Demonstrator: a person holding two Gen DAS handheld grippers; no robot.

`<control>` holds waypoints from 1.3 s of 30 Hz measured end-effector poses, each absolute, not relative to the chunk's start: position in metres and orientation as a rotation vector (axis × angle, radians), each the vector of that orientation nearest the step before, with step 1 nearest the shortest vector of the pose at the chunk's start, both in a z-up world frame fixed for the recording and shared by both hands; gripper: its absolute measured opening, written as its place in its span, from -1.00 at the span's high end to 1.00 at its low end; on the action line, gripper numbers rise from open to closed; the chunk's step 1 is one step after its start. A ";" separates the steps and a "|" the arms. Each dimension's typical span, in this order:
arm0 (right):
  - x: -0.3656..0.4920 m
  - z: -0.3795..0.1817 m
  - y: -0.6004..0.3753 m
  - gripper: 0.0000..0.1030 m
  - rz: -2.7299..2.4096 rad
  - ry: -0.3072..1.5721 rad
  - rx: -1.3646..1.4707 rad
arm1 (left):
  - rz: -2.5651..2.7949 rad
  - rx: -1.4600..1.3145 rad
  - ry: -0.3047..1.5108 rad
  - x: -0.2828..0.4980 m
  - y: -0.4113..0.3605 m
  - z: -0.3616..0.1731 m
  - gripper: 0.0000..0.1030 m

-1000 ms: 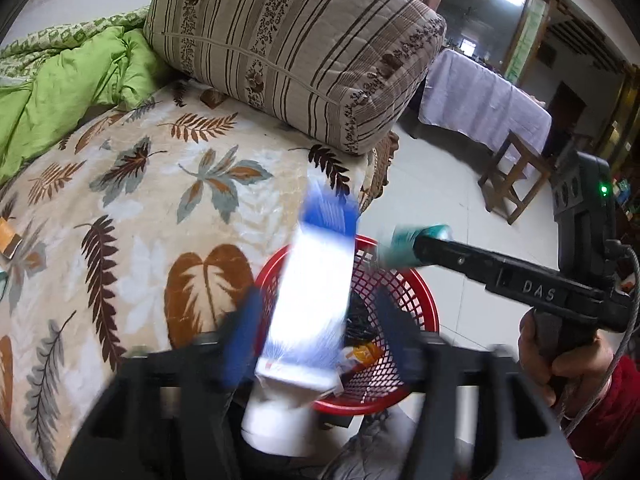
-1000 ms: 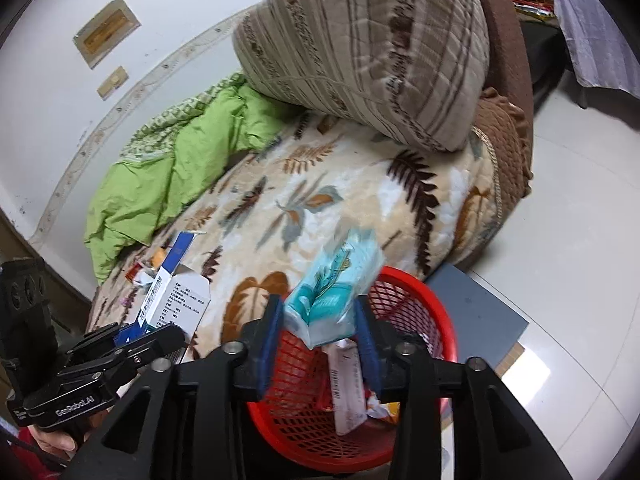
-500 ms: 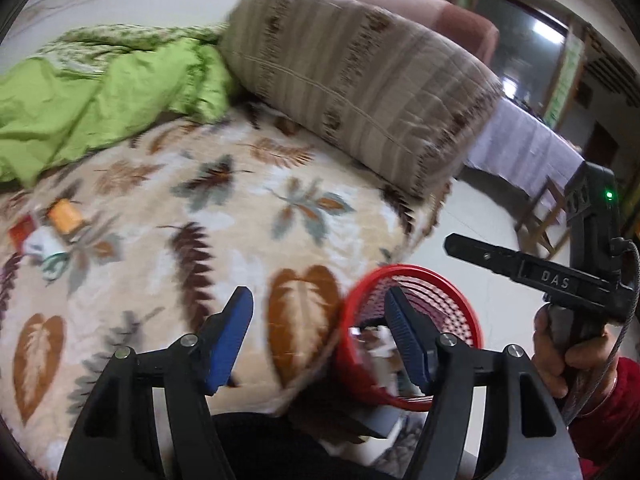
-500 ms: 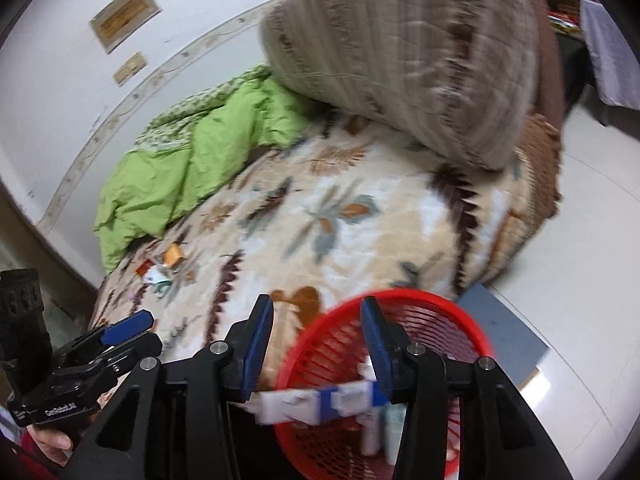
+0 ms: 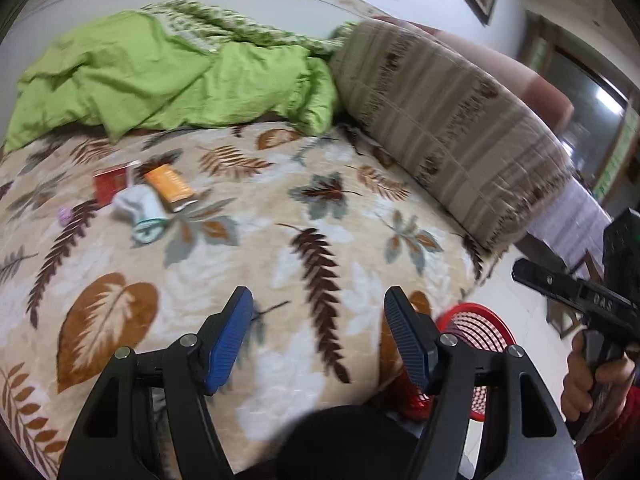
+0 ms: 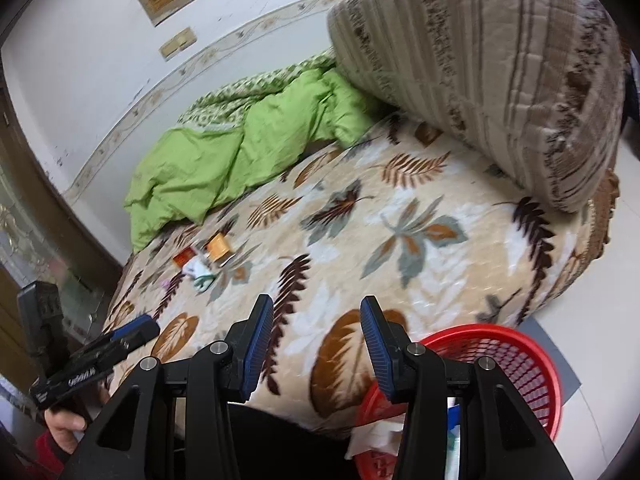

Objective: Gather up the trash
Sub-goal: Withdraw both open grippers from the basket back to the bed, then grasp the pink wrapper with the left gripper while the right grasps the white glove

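My left gripper (image 5: 318,336) is open and empty above the near edge of the leaf-patterned bed. My right gripper (image 6: 316,344) is open and empty too, beside the red mesh basket (image 6: 516,352), which stands on the floor at the bed's edge and holds paper trash. The basket shows in the left wrist view (image 5: 480,328) at lower right. Trash lies in a cluster far across the bed: a red packet (image 5: 110,184), an orange packet (image 5: 168,186), a crumpled white and teal wrapper (image 5: 142,212) and a small pink scrap (image 5: 64,216). The cluster shows small in the right wrist view (image 6: 200,260).
A green quilt (image 5: 160,76) is bunched at the back of the bed. A large striped cushion (image 5: 448,120) lies on the right side. The other hand-held gripper (image 5: 576,292) shows at right. A tiled floor (image 6: 600,360) and a grey mat lie by the basket.
Both grippers let go of their items, a blue and white box and a teal pack, into the basket. Both then swung left and up toward the bed with open jaws.
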State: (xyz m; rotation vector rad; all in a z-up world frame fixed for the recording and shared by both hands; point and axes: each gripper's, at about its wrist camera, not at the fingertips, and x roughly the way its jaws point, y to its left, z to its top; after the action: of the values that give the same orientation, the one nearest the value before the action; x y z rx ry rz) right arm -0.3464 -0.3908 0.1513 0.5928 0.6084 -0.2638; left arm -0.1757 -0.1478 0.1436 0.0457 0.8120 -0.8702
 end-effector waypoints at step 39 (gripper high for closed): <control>0.082 0.039 -0.216 0.07 0.118 0.892 0.174 | -0.246 -0.115 0.898 0.094 0.009 0.066 -0.31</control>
State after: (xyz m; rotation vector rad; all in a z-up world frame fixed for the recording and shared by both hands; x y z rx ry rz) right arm 0.0815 -0.2157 0.0389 0.1735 0.8924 0.1176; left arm 0.0936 0.0091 0.0664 -0.1150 0.8976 -0.2464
